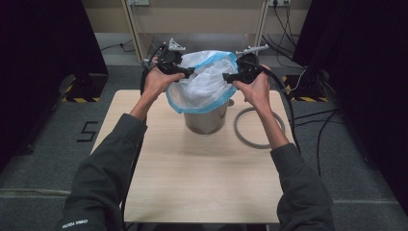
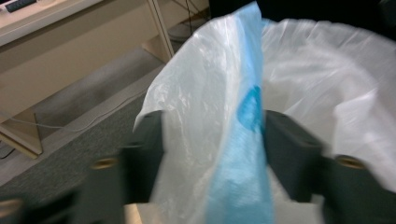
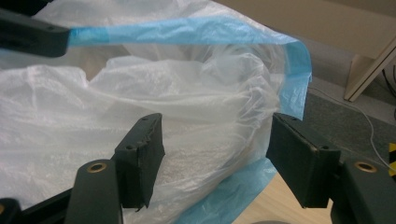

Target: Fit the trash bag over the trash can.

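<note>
While reaching forward from the near edge of the table (image 1: 202, 183), stretching two grey-sleeved forearms out toward the far end, wrists angling inward. Gripping the left gripper (image 1: 185, 72) in the left hand (image 1: 156, 82) and the right gripper (image 1: 231, 77) in the right hand (image 1: 257, 89), one on each side of a single bin (image 1: 206, 119). Standing beyond mid-table, toward the far edge, this one round bin, wearing one white plastic bag (image 1: 207, 79) with a blue hem, the bag ballooning up above the rim and draping partly down the outside.

Holding the left gripper's jaws apart in the left gripper view, straddling a fold of the bag's blue band (image 2: 243, 154); not possible to tell whether pressing on the film. Likewise spreading wide in the right gripper view, the right gripper (image 3: 215, 158) with crinkled white film (image 3: 196, 154) bulging between its jaws, clamping nothing visibly. Showing at that view's upper left, a jaw of the other gripper (image 3: 32, 35) meeting the blue hem.

Lying flat on the table just right of the bin, one grey ring (image 1: 259, 127). Trailing off the far right side, black cables (image 1: 288, 103) from the gripper.
</note>
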Available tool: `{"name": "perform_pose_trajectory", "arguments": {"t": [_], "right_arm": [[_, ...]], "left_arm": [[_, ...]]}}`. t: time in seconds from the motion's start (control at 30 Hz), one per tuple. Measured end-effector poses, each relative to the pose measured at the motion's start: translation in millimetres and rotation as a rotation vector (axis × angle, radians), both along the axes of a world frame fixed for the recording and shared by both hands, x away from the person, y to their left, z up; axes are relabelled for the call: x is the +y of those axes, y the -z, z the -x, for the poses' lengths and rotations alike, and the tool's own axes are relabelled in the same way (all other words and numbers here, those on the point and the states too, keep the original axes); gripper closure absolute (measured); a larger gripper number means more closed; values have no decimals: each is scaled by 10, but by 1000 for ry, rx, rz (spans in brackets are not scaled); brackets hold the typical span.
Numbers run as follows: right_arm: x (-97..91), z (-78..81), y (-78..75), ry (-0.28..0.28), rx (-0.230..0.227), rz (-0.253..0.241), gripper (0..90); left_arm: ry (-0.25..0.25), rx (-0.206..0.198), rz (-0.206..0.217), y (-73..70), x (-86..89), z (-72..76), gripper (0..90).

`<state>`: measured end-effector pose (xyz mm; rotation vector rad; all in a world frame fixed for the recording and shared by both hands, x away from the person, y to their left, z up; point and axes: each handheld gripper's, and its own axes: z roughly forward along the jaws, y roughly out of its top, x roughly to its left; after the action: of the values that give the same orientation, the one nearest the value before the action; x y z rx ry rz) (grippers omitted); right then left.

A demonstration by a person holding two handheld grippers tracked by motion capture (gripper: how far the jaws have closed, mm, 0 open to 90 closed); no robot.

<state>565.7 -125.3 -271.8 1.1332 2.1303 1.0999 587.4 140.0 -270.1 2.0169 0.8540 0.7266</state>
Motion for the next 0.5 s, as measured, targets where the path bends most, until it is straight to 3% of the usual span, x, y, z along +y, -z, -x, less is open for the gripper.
{"name": "perform_pose_trajectory", "arguments": {"t": [0.07, 0.17, 0.3, 0.4, 0.5], "right_arm": [[-3, -3, 9, 4, 0, 5, 360], [-24, -19, 25, 5, 7, 15, 373], [-76, -43, 66, 5, 15, 0, 394], [-105, -75, 111, 7, 25, 5, 404], [-135, -98, 137, 10, 28, -29, 410]], "left_arm": [[-34, -5, 2, 10, 60, -42, 671], [-93, -9, 26, 21, 234, -122, 780], [-171, 7, 53, 127, 506, -219, 811], [-181, 41, 36, 291, 614, -254, 817], [-165, 76, 29, 451, 639, -254, 813]]}}
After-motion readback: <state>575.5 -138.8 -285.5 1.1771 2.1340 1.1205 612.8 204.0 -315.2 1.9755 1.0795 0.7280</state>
